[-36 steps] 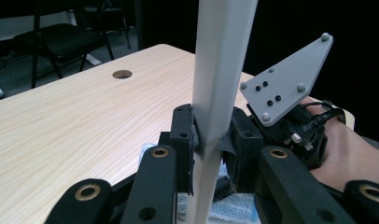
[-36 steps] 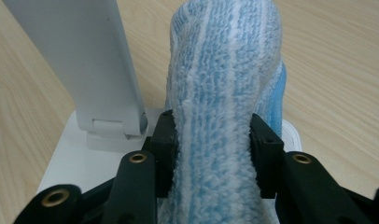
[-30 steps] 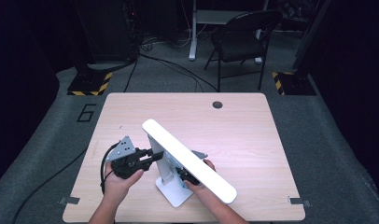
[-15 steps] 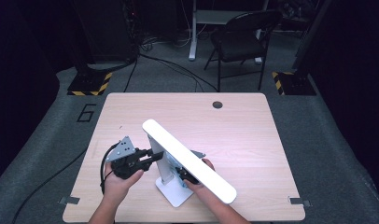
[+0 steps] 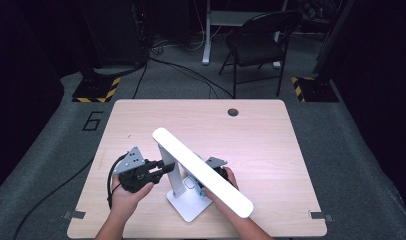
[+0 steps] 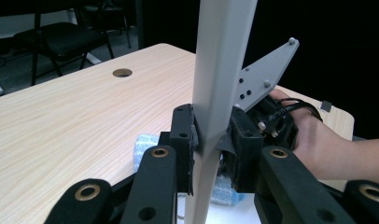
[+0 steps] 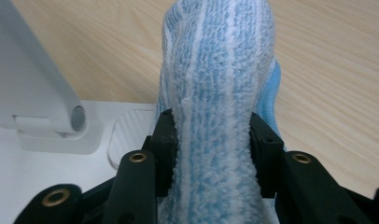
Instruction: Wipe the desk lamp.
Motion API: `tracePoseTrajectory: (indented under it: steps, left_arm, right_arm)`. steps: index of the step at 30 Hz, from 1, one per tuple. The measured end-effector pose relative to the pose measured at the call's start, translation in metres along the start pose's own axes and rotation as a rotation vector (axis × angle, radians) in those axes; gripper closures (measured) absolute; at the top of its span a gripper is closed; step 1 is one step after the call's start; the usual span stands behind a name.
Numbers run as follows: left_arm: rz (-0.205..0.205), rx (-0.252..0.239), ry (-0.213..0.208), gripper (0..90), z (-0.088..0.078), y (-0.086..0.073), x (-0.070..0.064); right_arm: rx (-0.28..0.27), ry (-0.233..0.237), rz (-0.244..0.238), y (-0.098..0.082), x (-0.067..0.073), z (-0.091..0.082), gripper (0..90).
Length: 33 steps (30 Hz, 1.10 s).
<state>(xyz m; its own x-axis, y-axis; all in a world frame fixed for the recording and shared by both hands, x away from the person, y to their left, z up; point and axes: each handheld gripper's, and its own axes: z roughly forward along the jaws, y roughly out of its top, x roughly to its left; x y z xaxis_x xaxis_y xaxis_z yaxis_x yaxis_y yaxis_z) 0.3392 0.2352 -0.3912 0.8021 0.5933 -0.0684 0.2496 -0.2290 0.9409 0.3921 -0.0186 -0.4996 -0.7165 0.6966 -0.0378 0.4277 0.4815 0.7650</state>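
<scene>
A white desk lamp (image 5: pixel 191 185) is seen standing near the table's (image 5: pixel 271 150) front edge, its flat base (image 5: pixel 188 205) at about 6 o'clock on the tabletop. Its long light bar (image 5: pixel 201 170) is carried aloft and runs from roughly 10 o'clock down to 4 o'clock. The upright post (image 6: pixel 215 93) is clamped by the left gripper (image 6: pixel 213 140), both pads being pressed on its sides; that gripper (image 5: pixel 158 169) is brought in from 9 o'clock of the post.

A blue-and-white striped cloth (image 7: pixel 220 107) is pinched between the jaws of the right gripper (image 7: pixel 214 149), with folds bulging ahead of the pads. That gripper (image 5: pixel 216 172) is held at 3 o'clock of the post, largely hidden beneath the bar in the high view. In the right gripper view, the base's ribbed touch pad (image 7: pixel 131 133) and the post's hinge (image 7: pixel 52 126) are found at about 9 to 10 o'clock of the cloth, close by.

The lamp is judged to be steadied by the left hand (image 5: pixel 126 192) while the cloth is brought to its base or lower post; whether the cloth already touches the base cannot be told. The wiping hand (image 5: pixel 226 182) is the nearer to the base's right side.
</scene>
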Motion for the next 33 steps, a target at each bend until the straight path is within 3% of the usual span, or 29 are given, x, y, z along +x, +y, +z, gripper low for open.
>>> tracePoseTrajectory:
  steps: [7, 10, 13, 18, 20, 21, 27, 33]
  left_arm:
    - [0.002, -0.001, -0.005, 74.7, 0.0, 0.0, 0.001]
    - [0.003, -0.001, -0.006, 74.7, 0.0, 0.0, 0.001]
    - [0.002, -0.002, -0.006, 74.7, 0.0, 0.0, 0.001]
    - [0.002, -0.004, -0.003, 74.7, 0.0, 0.0, 0.001]
    - [0.002, -0.004, -0.003, 74.7, 0.0, 0.0, 0.001]
    - [0.002, -0.004, -0.003, 74.7, 0.0, 0.0, 0.001]
    - [0.001, -0.003, -0.006, 74.7, 0.001, 0.0, 0.001]
    - [0.001, -0.003, -0.007, 74.7, 0.001, 0.0, 0.002]
  right_arm:
    - [0.008, -0.028, 0.032, 0.0, -0.013, -0.001, 61.4]
    - [0.01, -0.043, 0.025, 0.0, -0.02, 0.0, 61.4]
    - [0.023, -0.063, 0.07, 0.001, -0.021, 0.0, 61.4]
    - [0.032, -0.075, 0.039, 0.002, -0.029, 0.0, 61.4]
    - [0.032, -0.073, 0.075, 0.002, -0.031, 0.0, 61.4]
    - [0.038, -0.069, 0.065, 0.002, -0.033, 0.0, 61.4]
    - [0.045, -0.096, 0.097, 0.004, -0.03, 0.001, 61.5]
    - [0.041, -0.1, 0.055, 0.004, -0.022, 0.0, 62.1]
